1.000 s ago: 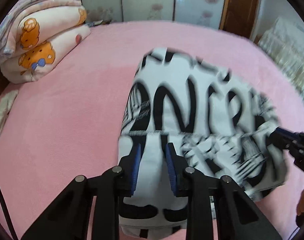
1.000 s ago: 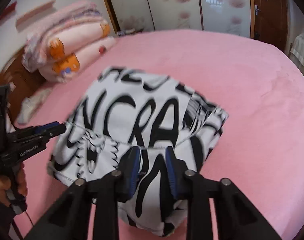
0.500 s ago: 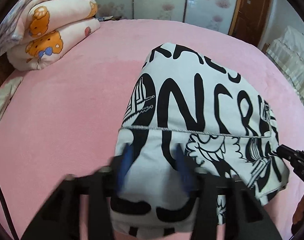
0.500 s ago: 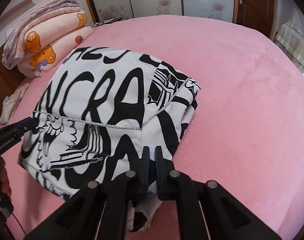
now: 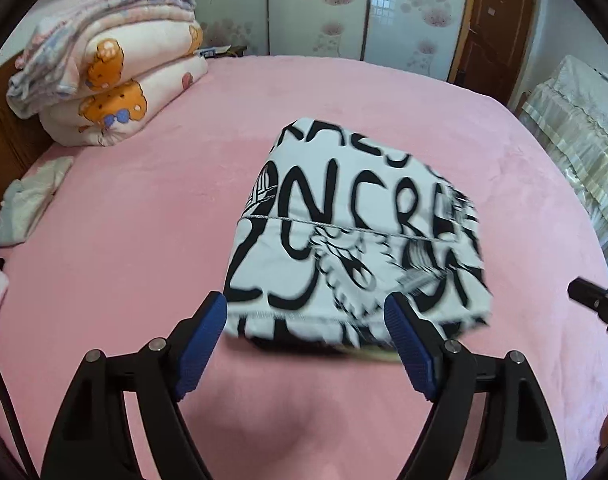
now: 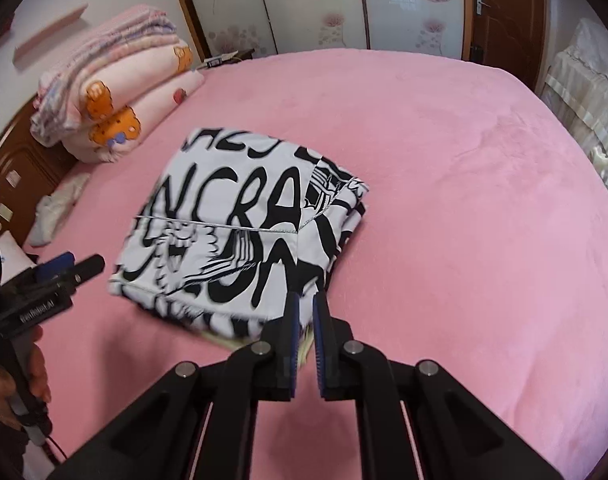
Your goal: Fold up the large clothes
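L wrist: left gripper point(image 5: 306, 322) fingers spread wide, holding nothing, just short of folded garment point(image 5: 356, 232) mid-bed point(image 5: 143, 208). R wrist: right gripper point(image 6: 306, 314) fingers near-closed at garment's near edge; grip unclear. Fold prob. done; next, release and tidy.

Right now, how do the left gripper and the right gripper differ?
The left gripper has its jaws spread wide at the near edge of the folded garment; the right gripper has its jaws nearly together at that garment's near corner. Whether it pinches cloth is unclear. Both have blue pads and hover over the pink bed.
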{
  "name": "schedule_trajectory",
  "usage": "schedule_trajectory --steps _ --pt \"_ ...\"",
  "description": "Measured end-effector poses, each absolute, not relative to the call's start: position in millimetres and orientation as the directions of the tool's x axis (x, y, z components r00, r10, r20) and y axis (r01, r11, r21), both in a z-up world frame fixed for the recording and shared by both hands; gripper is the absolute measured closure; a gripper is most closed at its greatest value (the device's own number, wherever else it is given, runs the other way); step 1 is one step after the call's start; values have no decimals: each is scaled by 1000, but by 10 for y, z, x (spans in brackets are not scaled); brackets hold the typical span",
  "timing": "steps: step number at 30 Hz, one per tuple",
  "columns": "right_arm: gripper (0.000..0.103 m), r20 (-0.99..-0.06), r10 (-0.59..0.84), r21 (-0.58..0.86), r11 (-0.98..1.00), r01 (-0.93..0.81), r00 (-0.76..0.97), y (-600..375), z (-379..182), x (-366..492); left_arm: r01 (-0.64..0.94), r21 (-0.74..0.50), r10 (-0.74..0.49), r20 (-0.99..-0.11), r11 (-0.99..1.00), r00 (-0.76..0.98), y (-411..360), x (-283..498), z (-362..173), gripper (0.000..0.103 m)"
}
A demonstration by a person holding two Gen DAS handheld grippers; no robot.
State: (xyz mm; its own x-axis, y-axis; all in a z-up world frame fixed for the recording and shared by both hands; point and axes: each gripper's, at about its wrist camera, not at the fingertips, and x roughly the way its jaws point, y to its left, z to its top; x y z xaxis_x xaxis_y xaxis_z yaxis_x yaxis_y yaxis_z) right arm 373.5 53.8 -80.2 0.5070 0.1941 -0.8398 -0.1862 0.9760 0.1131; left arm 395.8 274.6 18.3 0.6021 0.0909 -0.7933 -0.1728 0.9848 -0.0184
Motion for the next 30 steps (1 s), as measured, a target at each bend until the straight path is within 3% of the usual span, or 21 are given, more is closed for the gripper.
schedule_trajectory --steps 5,8,10,20,24,30 --pt "92 -832 153 65 982 -180 533 383 -340 3313 -153 6 98 -791 988 604 2444 3463 569 20" --pt "76 -822 140 46 983 -180 551 260 -69 3016 -148 44 125 -792 988 598 2240 3168 758 13" --pt "60 -811 121 23 984 -176 572 179 100 2805 -134 50 121 -790 990 601 2109 2979 863 13" --pt "59 -796 78 -26 986 -162 600 -284 419 1897 -70 21 59 -800 997 598 1475 2108 1038 12" --pt "44 -808 53 -35 990 -137 587 -483 312 1577 -61 -48 -3 -811 997 585 1268 1755 922 12" --pt "43 -824 27 -42 993 -108 565 -725 3 1011 -59 -80 -29 -799 995 601 962 1226 694 12"
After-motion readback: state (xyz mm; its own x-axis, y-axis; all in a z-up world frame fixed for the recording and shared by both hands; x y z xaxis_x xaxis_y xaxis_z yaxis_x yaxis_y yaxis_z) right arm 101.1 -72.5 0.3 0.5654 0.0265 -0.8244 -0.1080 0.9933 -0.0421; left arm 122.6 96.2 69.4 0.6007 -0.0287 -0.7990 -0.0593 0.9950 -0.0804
